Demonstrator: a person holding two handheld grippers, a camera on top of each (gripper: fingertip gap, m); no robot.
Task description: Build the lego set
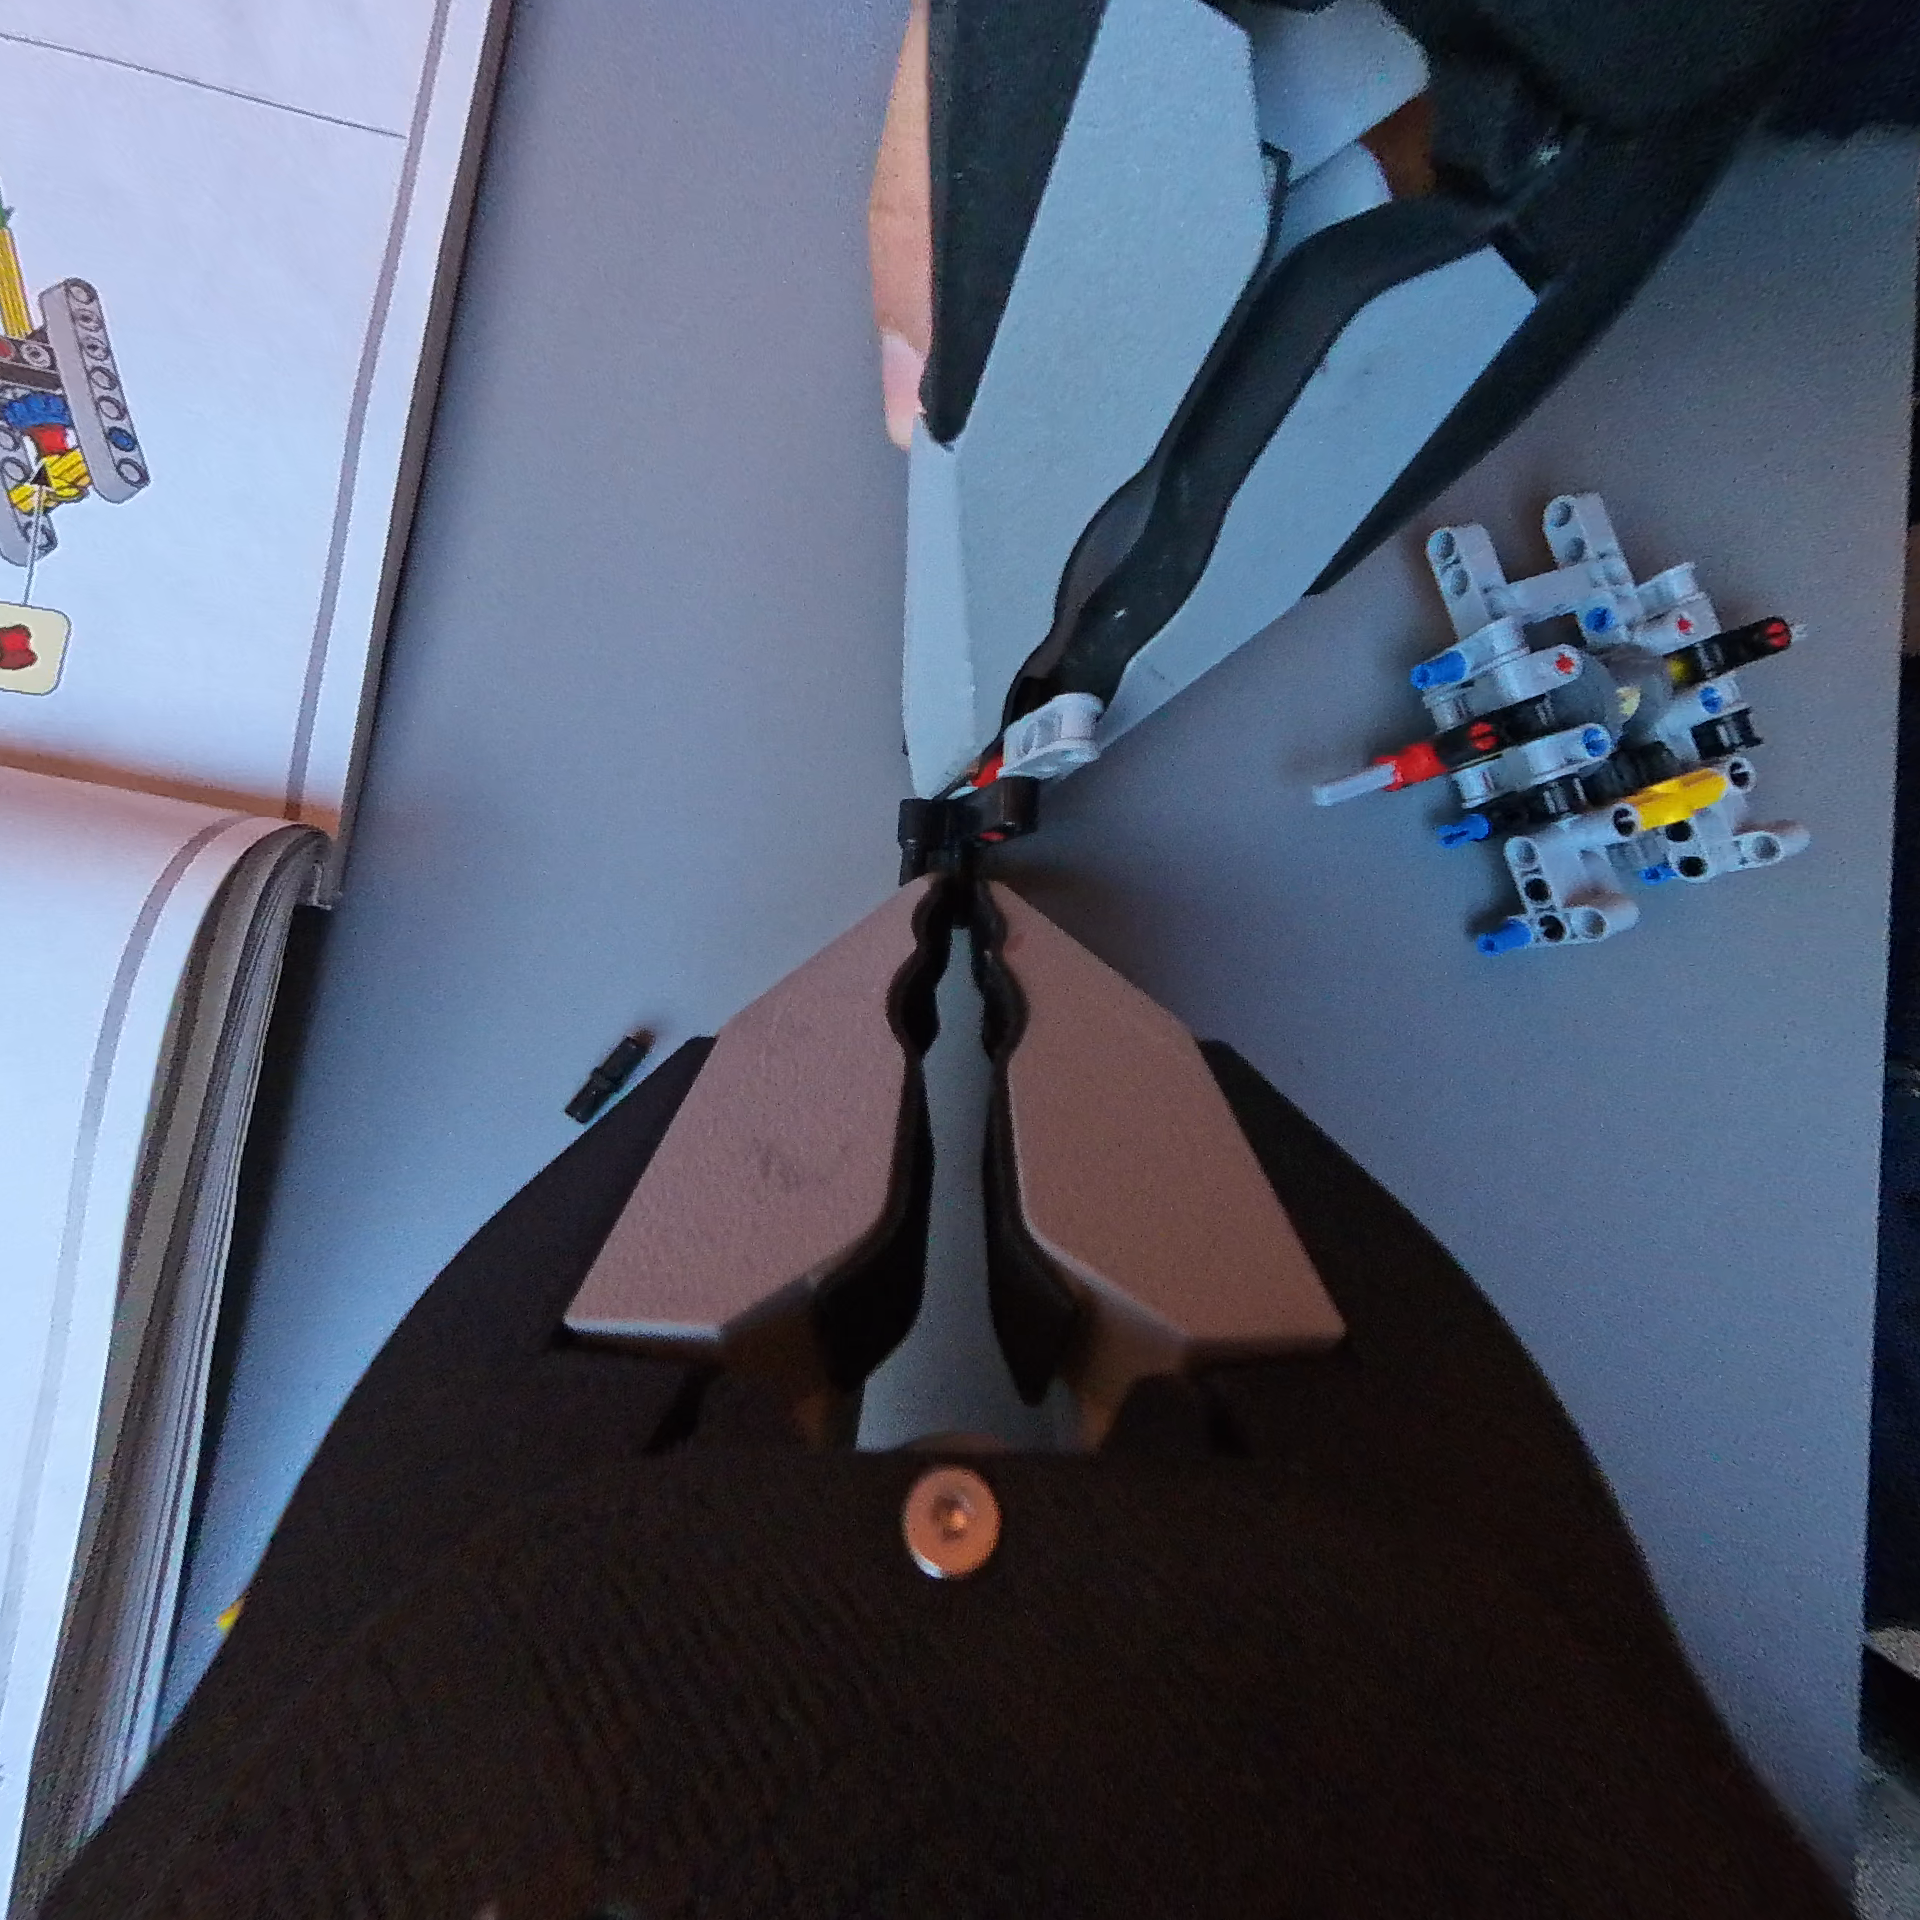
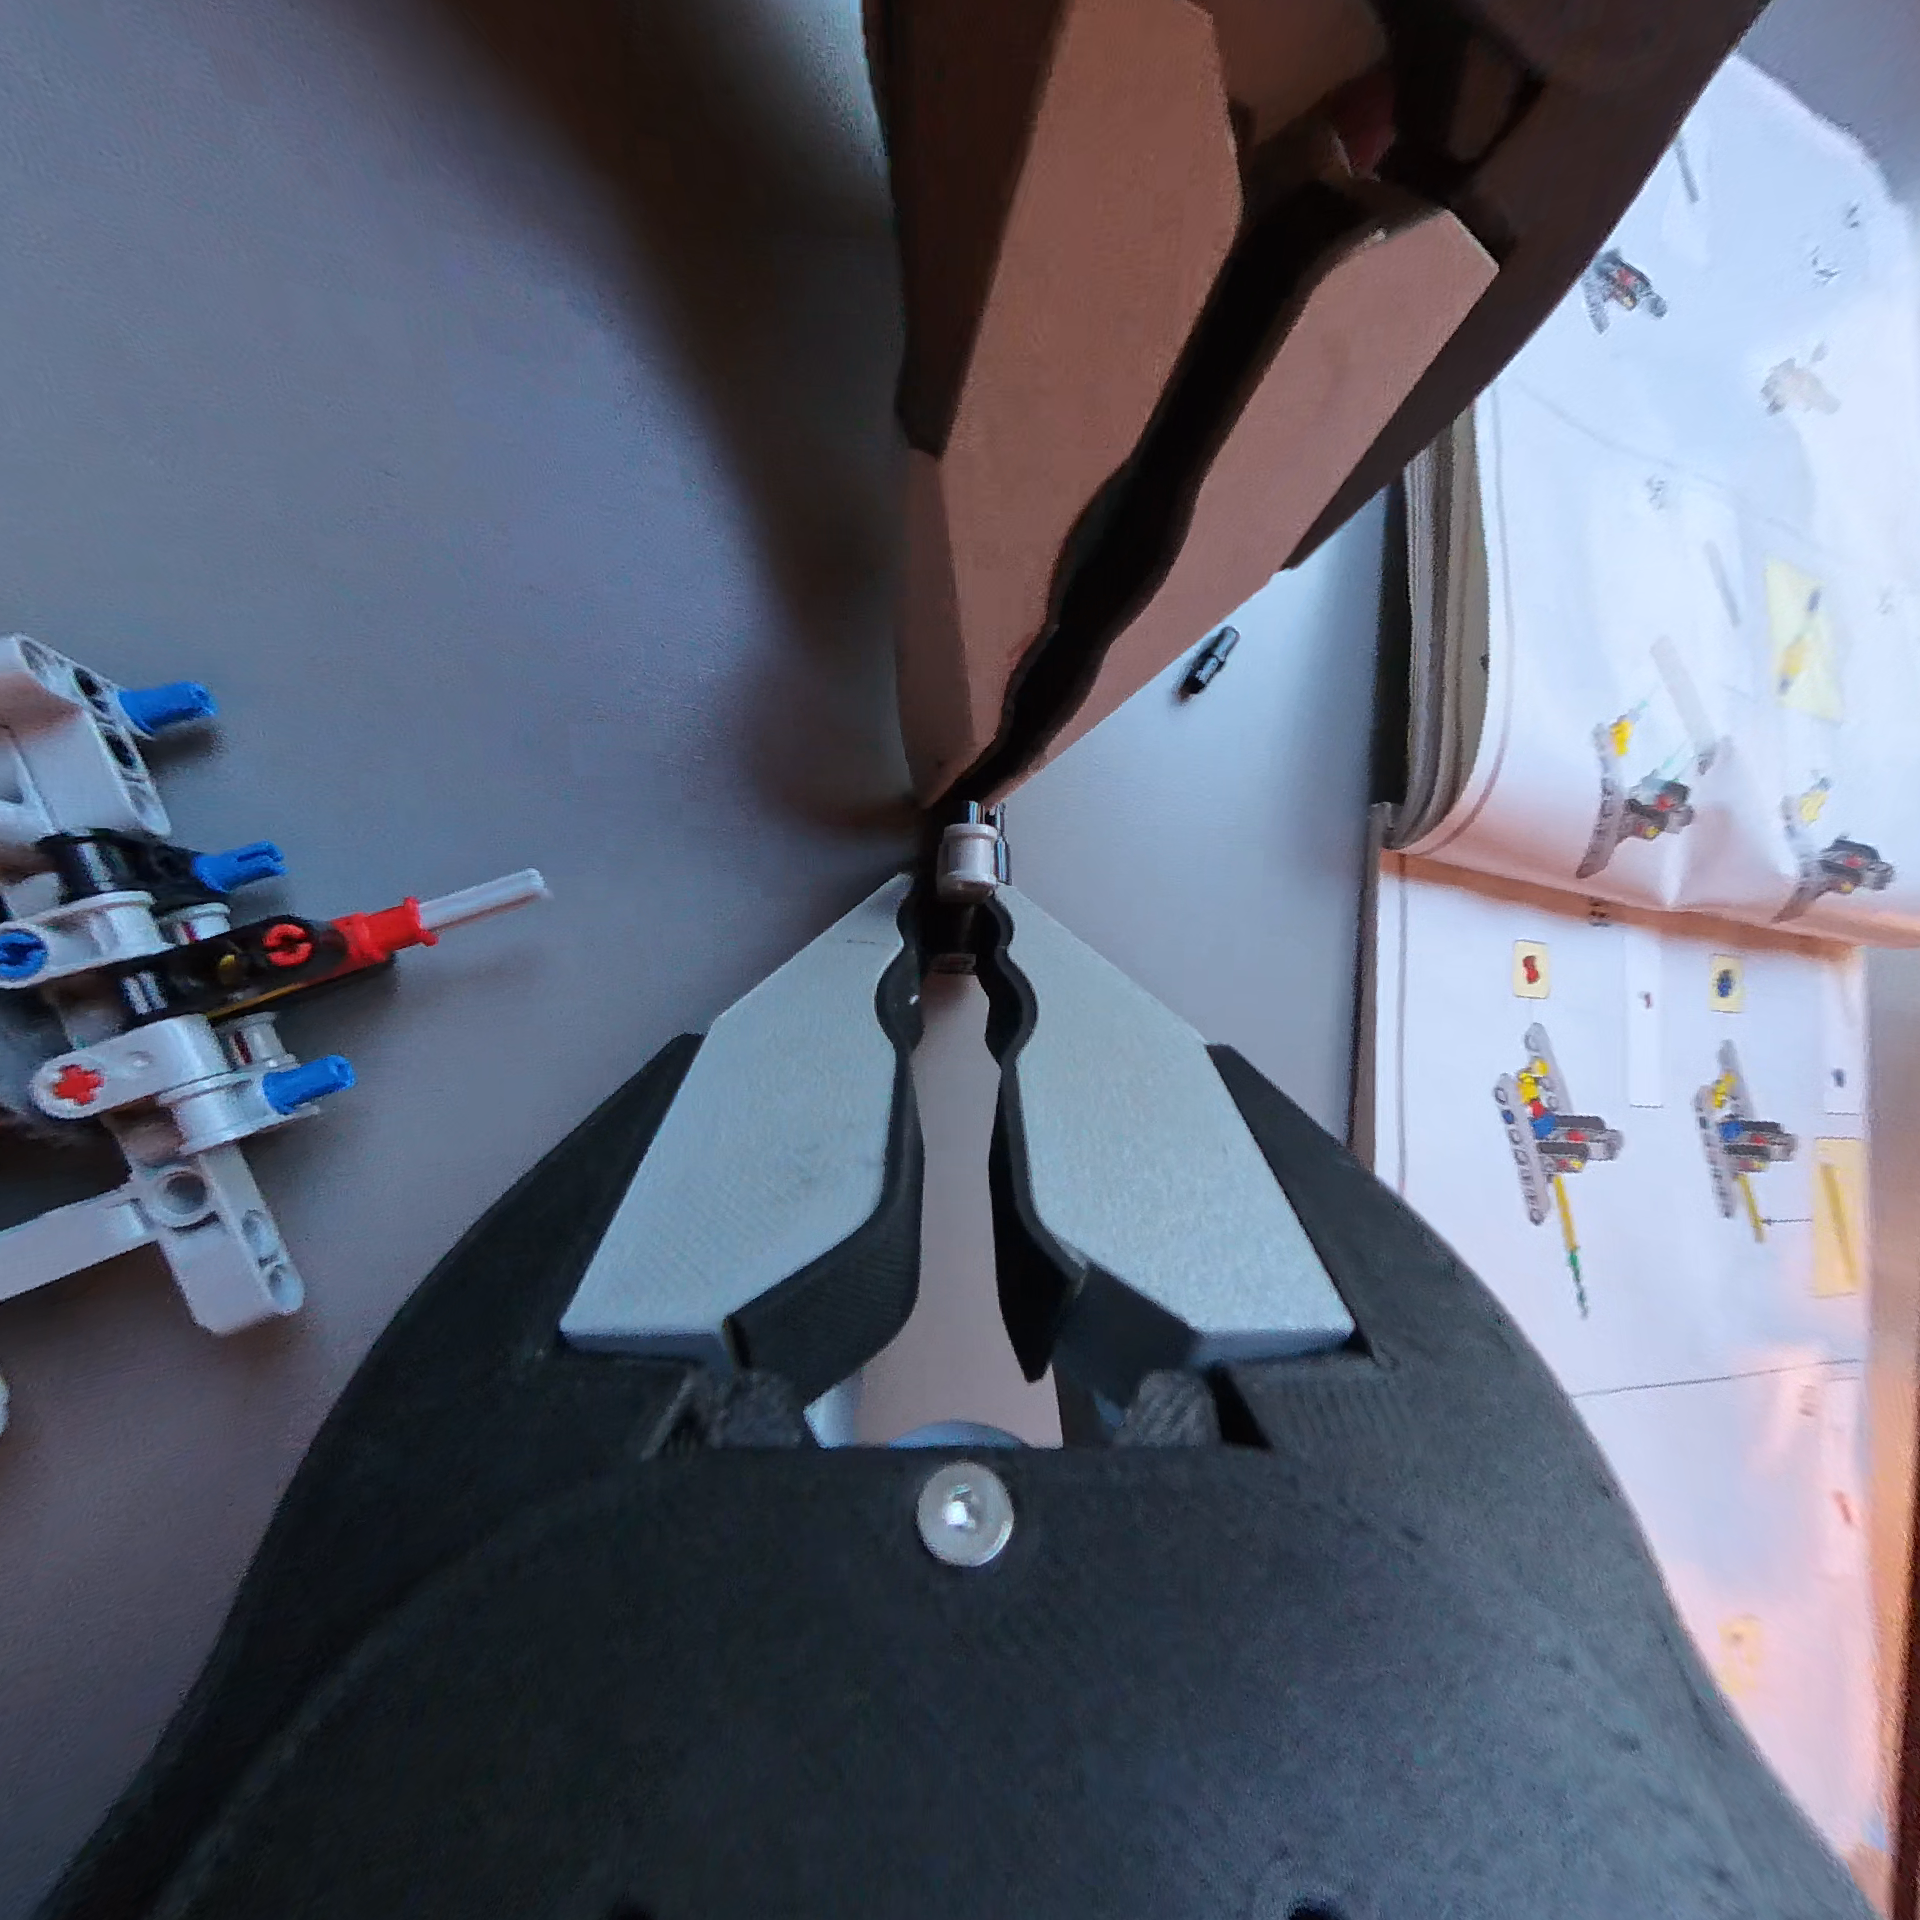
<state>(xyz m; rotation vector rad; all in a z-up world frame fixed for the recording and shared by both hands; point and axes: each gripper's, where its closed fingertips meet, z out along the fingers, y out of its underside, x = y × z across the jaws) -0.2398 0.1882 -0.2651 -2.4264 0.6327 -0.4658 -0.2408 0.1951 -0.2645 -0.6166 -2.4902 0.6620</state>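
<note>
A small subassembly of building-toy parts (image 1: 1013, 764), made of a light grey connector, a black connector and a red pin end, is held between the two grippers above a grey table (image 1: 644, 520). The left gripper (image 1: 961, 899), with tan fingers, is seen closed, its tips clamped on the black end of the subassembly just ahead of the jaws. The right gripper (image 2: 961, 920), with grey fingers, is likewise closed on the opposite end, a pale grey bush (image 2: 974, 857) standing out just beyond its tips. The two sets of fingertips are brought nearly tip to tip, with only the small piece between them. To the right of the left jaws, well apart, a larger grey, black, blue, red and yellow assembly (image 1: 1605, 717) lies on the table. A loose black pin (image 1: 608, 1075) is found near the left fingers, on their left. Further left, an open instruction booklet (image 1: 208, 468) is spread out.
</note>
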